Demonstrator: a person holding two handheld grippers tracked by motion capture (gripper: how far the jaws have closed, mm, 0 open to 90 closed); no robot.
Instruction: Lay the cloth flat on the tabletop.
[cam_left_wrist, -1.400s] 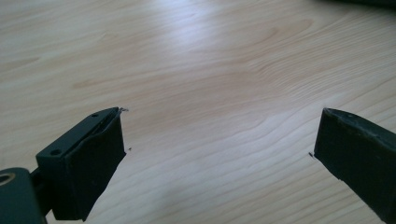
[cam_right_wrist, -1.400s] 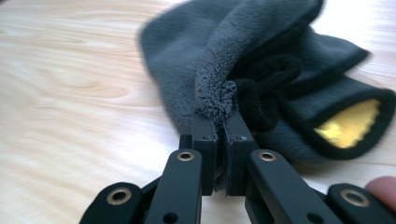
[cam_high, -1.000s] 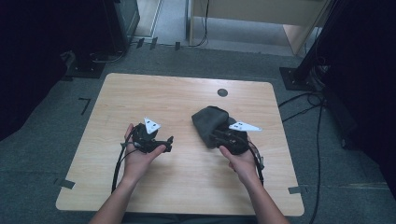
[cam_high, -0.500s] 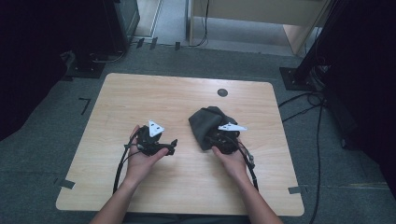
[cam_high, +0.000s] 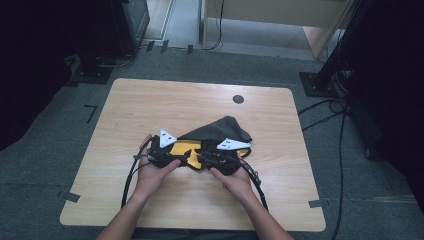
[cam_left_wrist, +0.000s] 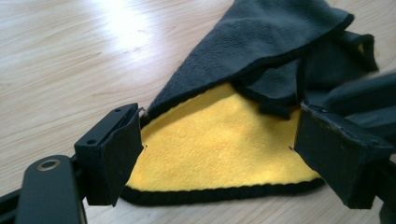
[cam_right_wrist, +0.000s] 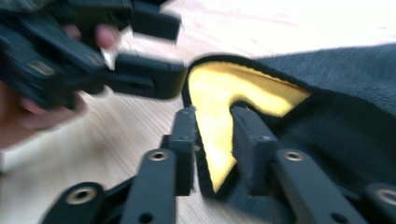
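High view: I hold the left gripper (cam_high: 176, 159) and the right gripper (cam_high: 209, 161) close together near the front middle of the wooden table (cam_high: 150, 105), both at the near edge of a cloth (cam_high: 225, 129), dark grey on one face and yellow on the other, with black piping.

Left gripper view: my left gripper (cam_left_wrist: 215, 154) has its jaws standing wide, having just closed a little; the yellow face of the cloth (cam_left_wrist: 219, 144) lies between them on the table, and the pads do not press it.

Right gripper view: my right gripper (cam_right_wrist: 212, 140) has its jaws nipped on a fold of the cloth (cam_right_wrist: 219, 93) at the piped yellow edge, after reopening slightly. The left gripper (cam_right_wrist: 140, 51) sits just beside that same edge, blurred.
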